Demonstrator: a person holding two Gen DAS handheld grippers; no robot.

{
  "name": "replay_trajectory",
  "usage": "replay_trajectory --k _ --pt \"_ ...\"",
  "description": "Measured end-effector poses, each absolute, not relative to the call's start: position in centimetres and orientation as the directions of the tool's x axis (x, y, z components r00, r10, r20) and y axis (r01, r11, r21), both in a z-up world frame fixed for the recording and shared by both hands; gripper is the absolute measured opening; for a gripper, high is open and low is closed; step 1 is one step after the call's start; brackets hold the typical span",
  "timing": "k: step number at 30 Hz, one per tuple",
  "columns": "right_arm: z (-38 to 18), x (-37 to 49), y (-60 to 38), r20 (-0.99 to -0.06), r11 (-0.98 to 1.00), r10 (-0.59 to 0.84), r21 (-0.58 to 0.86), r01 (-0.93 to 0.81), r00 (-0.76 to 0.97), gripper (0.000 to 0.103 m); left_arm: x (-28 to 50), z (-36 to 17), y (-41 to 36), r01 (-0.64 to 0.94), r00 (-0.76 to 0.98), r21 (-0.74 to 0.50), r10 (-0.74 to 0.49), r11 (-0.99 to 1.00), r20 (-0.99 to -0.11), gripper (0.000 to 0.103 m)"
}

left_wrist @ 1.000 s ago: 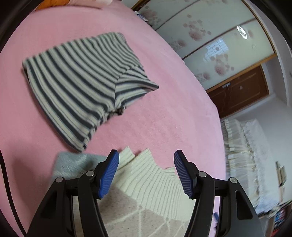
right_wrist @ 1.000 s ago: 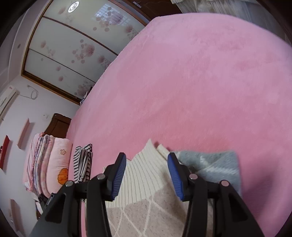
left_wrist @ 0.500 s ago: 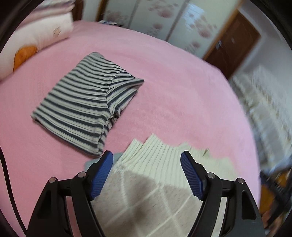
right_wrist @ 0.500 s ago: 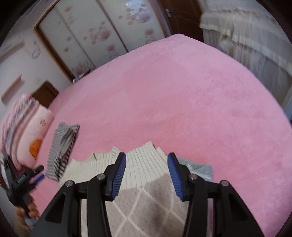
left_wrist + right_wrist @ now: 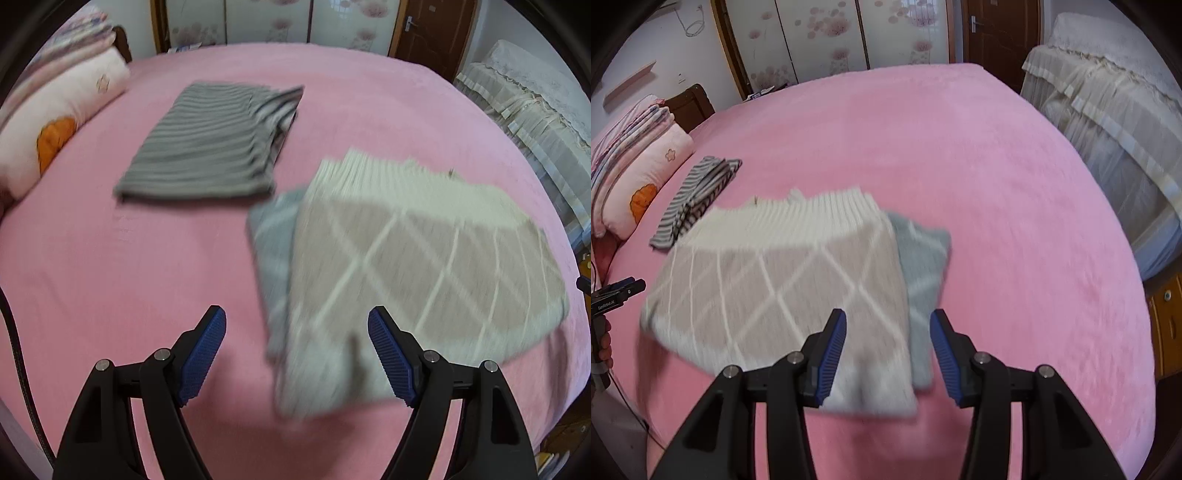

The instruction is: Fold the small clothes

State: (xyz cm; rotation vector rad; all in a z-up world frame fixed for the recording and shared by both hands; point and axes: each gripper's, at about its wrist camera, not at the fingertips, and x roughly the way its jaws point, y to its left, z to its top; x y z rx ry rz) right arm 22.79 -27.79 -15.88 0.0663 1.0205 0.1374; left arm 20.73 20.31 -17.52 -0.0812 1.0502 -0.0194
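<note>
A folded beige sweater (image 5: 413, 258) with white diamond lines and a cream ribbed hem lies flat on the pink bed (image 5: 110, 266), with a grey part sticking out at one side. It also shows in the right wrist view (image 5: 783, 288). A folded striped garment (image 5: 210, 147) lies beyond it; in the right wrist view it (image 5: 694, 199) lies at the left. My left gripper (image 5: 295, 354) is open and empty, above the sweater's near edge. My right gripper (image 5: 888, 350) is open and empty, over the sweater's near right corner. The left gripper (image 5: 622, 290) shows at the right view's left edge.
A pink pillow (image 5: 55, 129) with an orange print and stacked bedding (image 5: 624, 122) lie at the bed's left end. A second bed with a cream cover (image 5: 1108, 122) stands to the right. Wardrobe doors (image 5: 831, 37) and a brown door (image 5: 432, 33) are behind.
Both grippers have pulled back and up from the sweater, so the whole folded sweater now shows. The left gripper has opened wider. The views are blurred by motion.
</note>
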Motion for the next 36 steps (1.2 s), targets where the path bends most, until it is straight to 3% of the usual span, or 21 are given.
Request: replay_trajectory --k 9,13,14,15,17,19,20,21,22,27,36 --pt "-20.0 20.5 -28.5 -0.842 0.972 0.214 0.232 -0.024 0.495 0.047 16.5 -21.4 23.8 -0.142 0.479 -0.274 -0.176 0.951 -0.860 0.078" --pt "-20.4 21.0 -27.5 -0.837 0.977 0.196 0.210 -0.031 0.510 0.047 16.3 -21.5 23.5 -0.142 0.486 -0.328 -0.223 0.934 -0.845 0.078" --pt "-20.5 21.2 -27.2 -0.838 0.979 0.192 0.201 -0.037 0.511 0.043 16.3 -21.5 23.1 -0.129 0.491 -0.328 -0.228 0.936 -0.841 0.075" --pt "-20.6 21.2 -26.9 -0.842 0.982 0.180 0.183 -0.044 0.509 0.038 16.4 -21.4 22.9 -0.119 0.496 -0.325 -0.227 0.938 -0.838 0.064" --pt "-20.9 21.3 -26.4 -0.852 0.991 0.135 0.128 -0.048 0.505 0.015 16.6 -21.2 22.1 -0.093 0.495 -0.327 -0.241 0.940 -0.835 0.044" --pt "-21.0 21.2 -26.3 -0.856 0.993 0.119 0.106 -0.055 0.504 0.011 16.8 -20.9 21.5 -0.096 0.501 -0.301 -0.215 0.949 -0.838 0.042" --pt "-21.0 21.0 -26.4 -0.852 0.993 0.121 0.107 -0.056 0.510 0.010 16.9 -20.7 21.1 -0.089 0.508 -0.279 -0.197 0.956 -0.839 0.033" --pt "-20.9 20.9 -26.6 -0.848 0.992 0.122 0.110 -0.054 0.515 0.010 17.1 -20.5 20.7 -0.078 0.510 -0.247 -0.174 0.966 -0.843 0.018" --pt "-20.8 20.8 -26.7 -0.845 0.992 0.127 0.117 -0.053 0.519 0.009 17.4 -20.4 20.3 -0.065 0.509 -0.199 -0.139 0.978 -0.849 0.013" --pt "-20.7 20.2 -26.8 -0.847 0.996 0.085 0.079 -0.035 0.525 0.008 17.3 -20.7 19.5 -0.051 0.476 -0.098 -0.062 0.994 -0.877 0.010" --pt "-22.6 20.2 -27.5 -0.862 0.997 0.069 0.080 -0.001 0.502 0.008 16.5 -22.2 20.1 -0.056 0.484 -0.095 -0.056 0.994 -0.873 0.012"
